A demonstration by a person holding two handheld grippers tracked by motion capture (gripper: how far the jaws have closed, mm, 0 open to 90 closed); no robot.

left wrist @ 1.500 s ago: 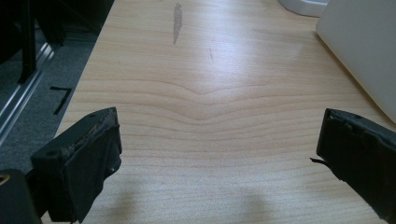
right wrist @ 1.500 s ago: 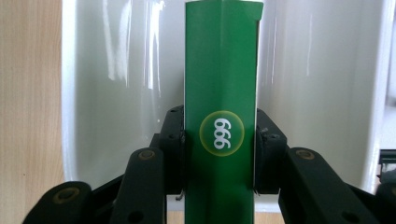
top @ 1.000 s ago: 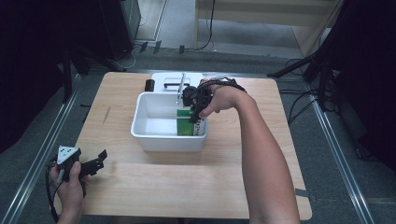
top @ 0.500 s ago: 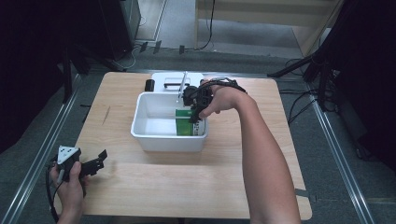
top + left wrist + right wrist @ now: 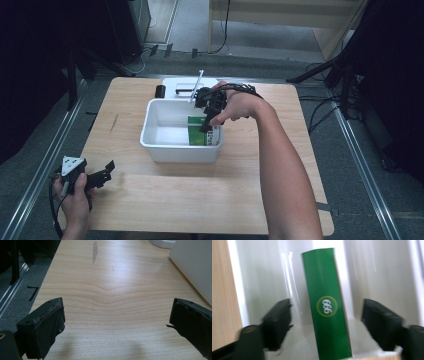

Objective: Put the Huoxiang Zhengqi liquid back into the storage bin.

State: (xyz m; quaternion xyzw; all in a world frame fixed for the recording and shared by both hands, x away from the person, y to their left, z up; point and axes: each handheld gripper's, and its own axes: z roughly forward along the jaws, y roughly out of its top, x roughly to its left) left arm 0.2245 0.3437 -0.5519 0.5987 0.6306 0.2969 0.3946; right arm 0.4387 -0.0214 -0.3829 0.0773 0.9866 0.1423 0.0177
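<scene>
- A green carton with a round yellow-ringed mark reading "666" stands between my right gripper's two black jaws, its narrow face towards me.
- My right jaws have just been opening; they now stand apart on either side of the carton, with clear gaps and no pad pressing on it.
- The carton sits inside a white plastic bin, against the bin wall nearest my right hand, which hangs just above it.
- Beyond my right fingers, past the bin's far rim, lies a white tray with a white stick slanting across it and a small black object just beside.
- The bin rests on a pale wooden table.
- My left gripper is well apart from the bin, near the table's front left corner, jaws spread wide and holding nothing, only bare wood between them.
- The bin's white side shows ahead and right of my left fingers.
</scene>
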